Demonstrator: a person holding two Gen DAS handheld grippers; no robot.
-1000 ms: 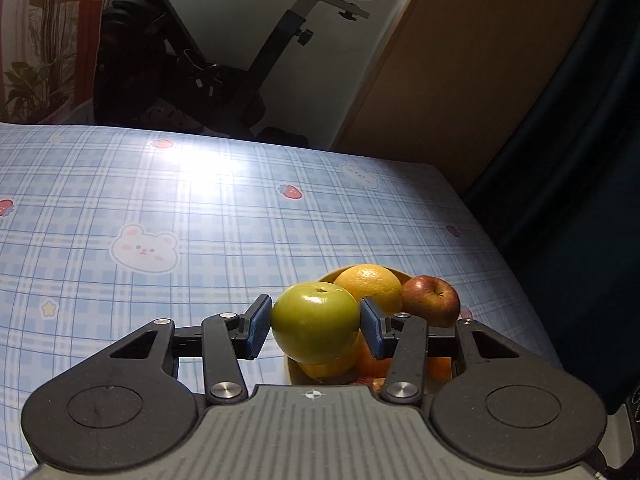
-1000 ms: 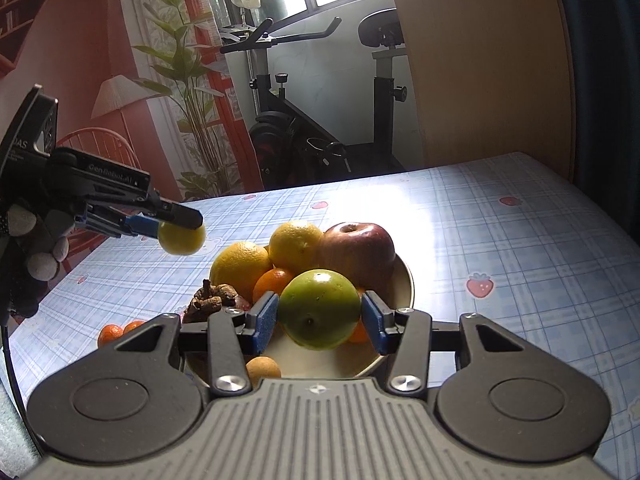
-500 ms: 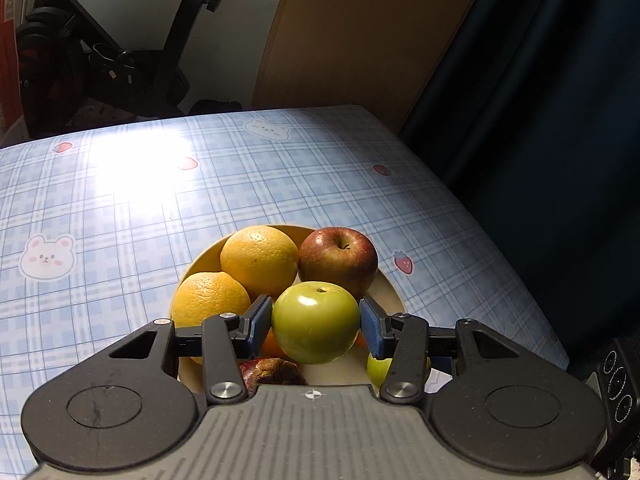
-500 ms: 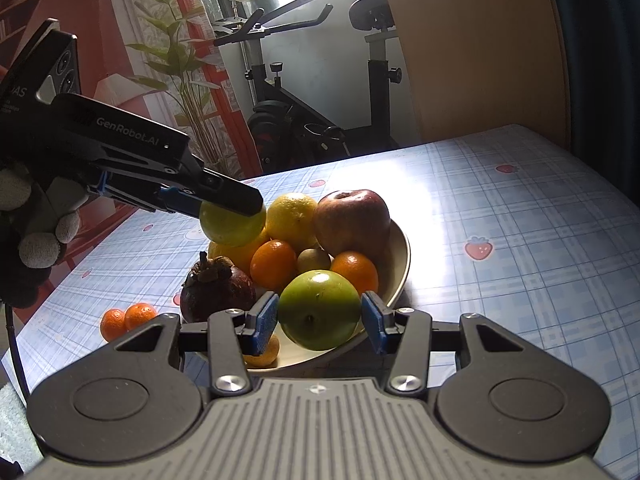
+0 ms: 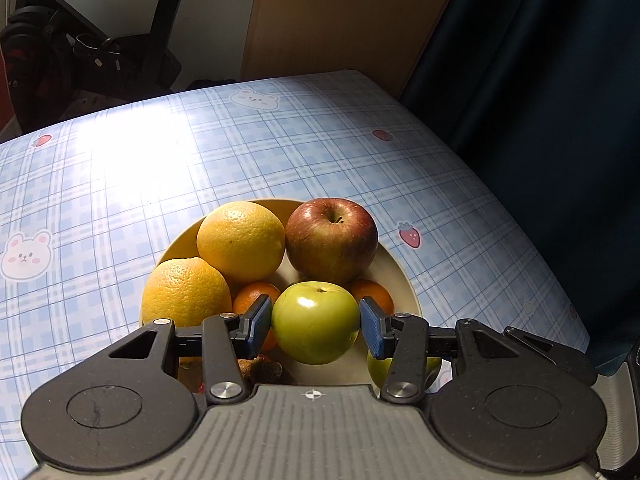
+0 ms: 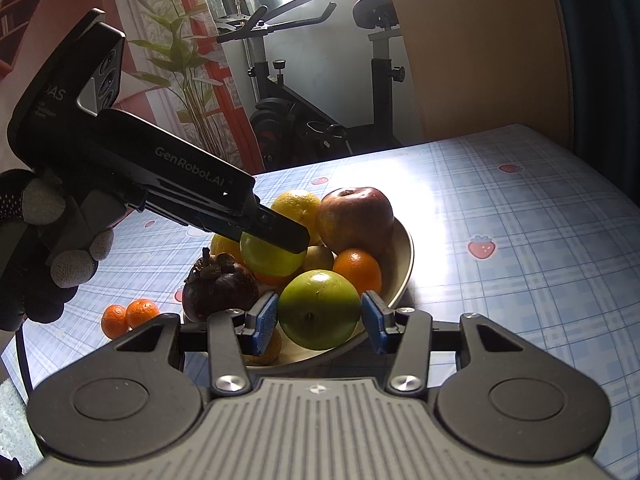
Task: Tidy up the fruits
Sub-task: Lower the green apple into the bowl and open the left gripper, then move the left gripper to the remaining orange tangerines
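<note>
Left gripper (image 5: 316,322) pinches a green apple (image 5: 315,322), frame centre, above the bowl (image 5: 404,276). Right gripper (image 6: 318,316) pinches another green fruit (image 6: 319,310) at the bowl's near rim. Both firm, smooth, round, likely slippery: grip across the widest part.

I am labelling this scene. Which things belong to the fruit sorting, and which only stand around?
Job: two round green apples held in the jaws; shallow cream bowl; red apple; dark purple mangosteen; two small loose mandarins.
Around: black exercise bike; green potted plant.
</note>
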